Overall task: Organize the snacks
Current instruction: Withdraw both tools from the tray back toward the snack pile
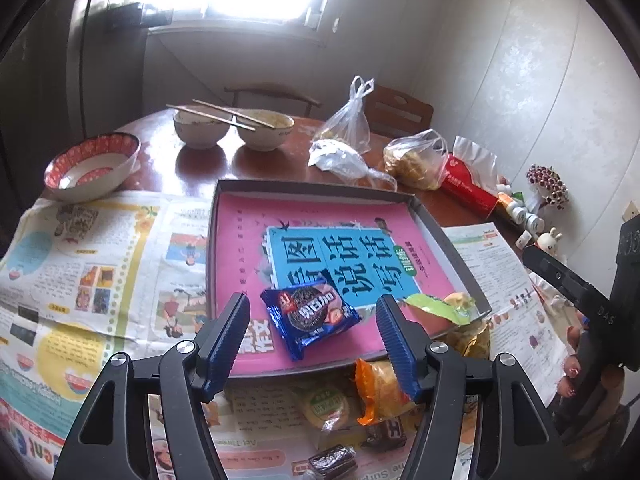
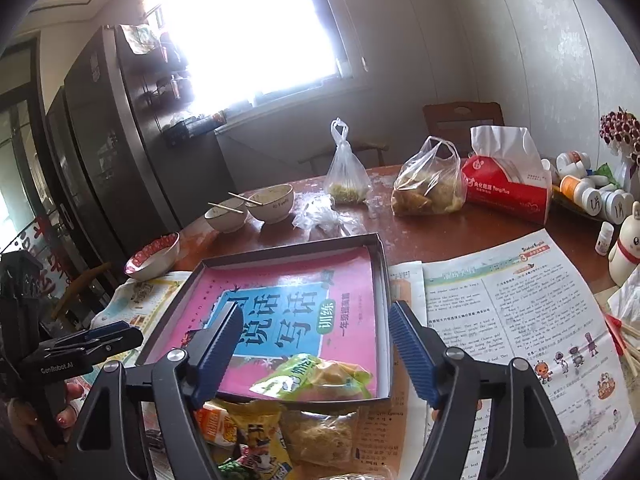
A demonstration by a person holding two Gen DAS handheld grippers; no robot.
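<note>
Snacks: glossy blue foil cookie pkt [image 1: 310,319] in shallow tray [image 1: 312,189], left gripper [image 1: 313,334] & right gripper [image 2: 316,346] both spread, empty.

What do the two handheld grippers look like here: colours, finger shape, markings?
Both the left gripper and right gripper have black angular linkage arms with silver pivot bolts and blue ribbed finger pads. The left unit's body reads "GenRobot.AI" in the right wrist view.
</note>
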